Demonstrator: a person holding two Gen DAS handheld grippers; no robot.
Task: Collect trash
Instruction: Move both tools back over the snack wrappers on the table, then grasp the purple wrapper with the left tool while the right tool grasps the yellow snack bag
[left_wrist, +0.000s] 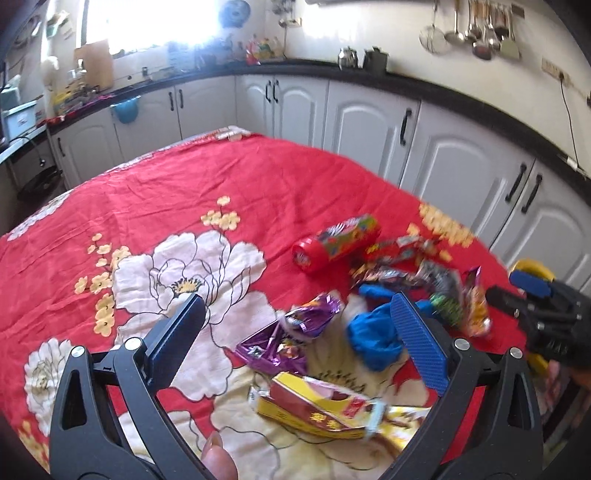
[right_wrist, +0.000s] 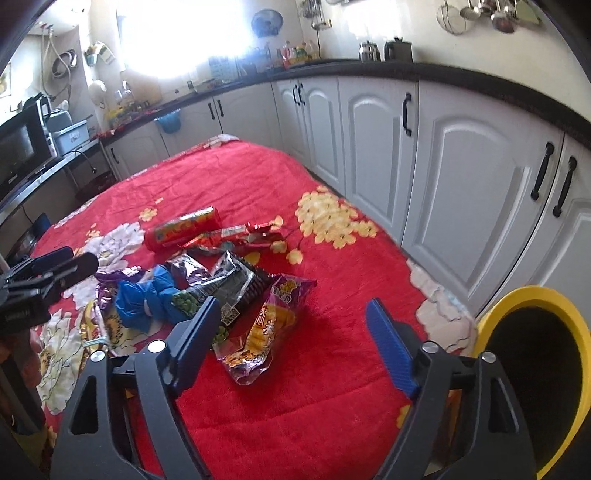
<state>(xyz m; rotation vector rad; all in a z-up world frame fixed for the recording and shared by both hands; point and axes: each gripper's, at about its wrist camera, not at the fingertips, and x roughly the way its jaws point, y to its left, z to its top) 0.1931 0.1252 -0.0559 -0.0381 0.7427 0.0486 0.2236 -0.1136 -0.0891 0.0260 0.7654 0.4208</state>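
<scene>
Right wrist view: right gripper (right_wrist: 291, 332) jaws apart, nothing between them; angled down at the litter, likely lining up a first pick.
Nearest trash: crinkled purple-and-yellow snack bag (right_wrist: 264, 332) lies just ahead of the right jaws, towards their left finger, flat on the cloth.
Bin: yellow-rimmed black waste bin (right_wrist: 532, 295) stands off the table edge right of the right gripper, mouth up, probably placed for short drops.
Left gripper (left_wrist: 299, 325): jaws apart, empty; flattened yellow-and-red carton (left_wrist: 317, 410) lies between and below its fingers, crumpled blue plastic bag (left_wrist: 369, 336) just beyond.
Further out: red cylindrical snack tube (left_wrist: 334, 243) on its side, beyond the pile.
Surface: red floral tablecloth (right_wrist: 258, 177); soft, wrinkled.
Room: white kitchen cabinets (right_wrist: 376, 122) under a dark counter; window glare, frame slightly blurred.
</scene>
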